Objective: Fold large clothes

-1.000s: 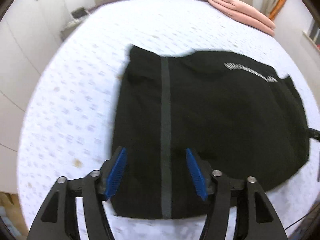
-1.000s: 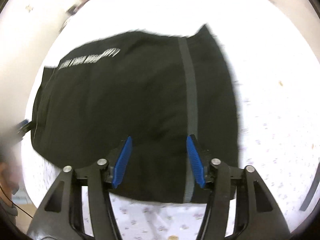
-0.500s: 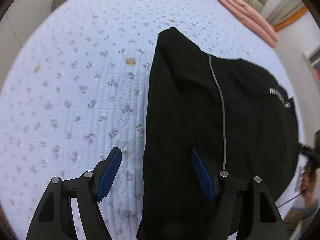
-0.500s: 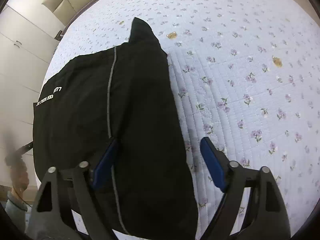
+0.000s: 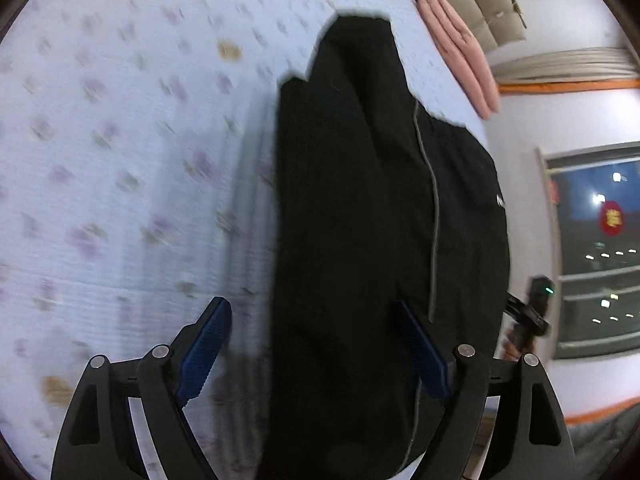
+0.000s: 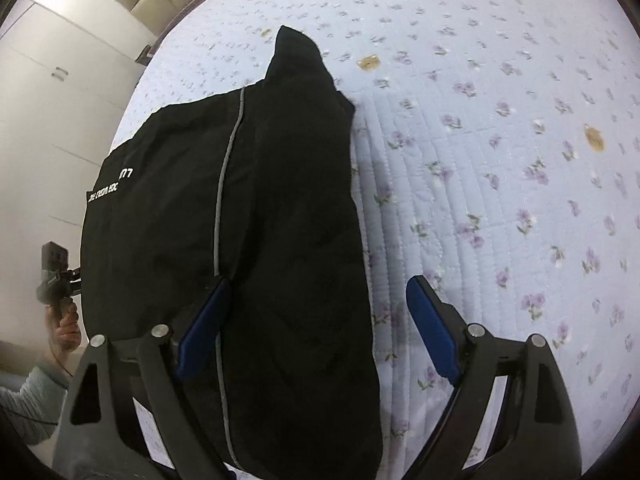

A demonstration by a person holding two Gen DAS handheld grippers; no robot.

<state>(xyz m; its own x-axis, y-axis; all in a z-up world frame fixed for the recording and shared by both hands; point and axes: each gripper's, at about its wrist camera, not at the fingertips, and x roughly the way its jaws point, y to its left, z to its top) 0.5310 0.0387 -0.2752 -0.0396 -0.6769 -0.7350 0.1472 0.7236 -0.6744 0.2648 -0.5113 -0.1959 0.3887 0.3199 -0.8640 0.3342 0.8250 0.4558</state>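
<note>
A large black garment (image 5: 360,220) with a thin grey stripe and small white lettering lies folded on the floral bedspread. It also shows in the right wrist view (image 6: 260,220). My left gripper (image 5: 316,348) is open, low over the garment's left edge, with black cloth between its blue pads. My right gripper (image 6: 316,328) is open, low over the garment's right edge, with cloth between its pads too. Each gripper shows at the far side of the other's view: the right one (image 5: 532,312), the left one (image 6: 56,272).
The pale floral quilt (image 6: 500,160) covers the bed (image 5: 100,160). Pink folded cloth (image 5: 460,48) lies by the beige headboard. A dark window (image 5: 600,248) is on the wall. White cupboards (image 6: 52,80) stand beside the bed.
Both grippers have dropped lower and swung to the garment's two side edges. The garment now fills more of each view, seen edge-on. Both stay open.
</note>
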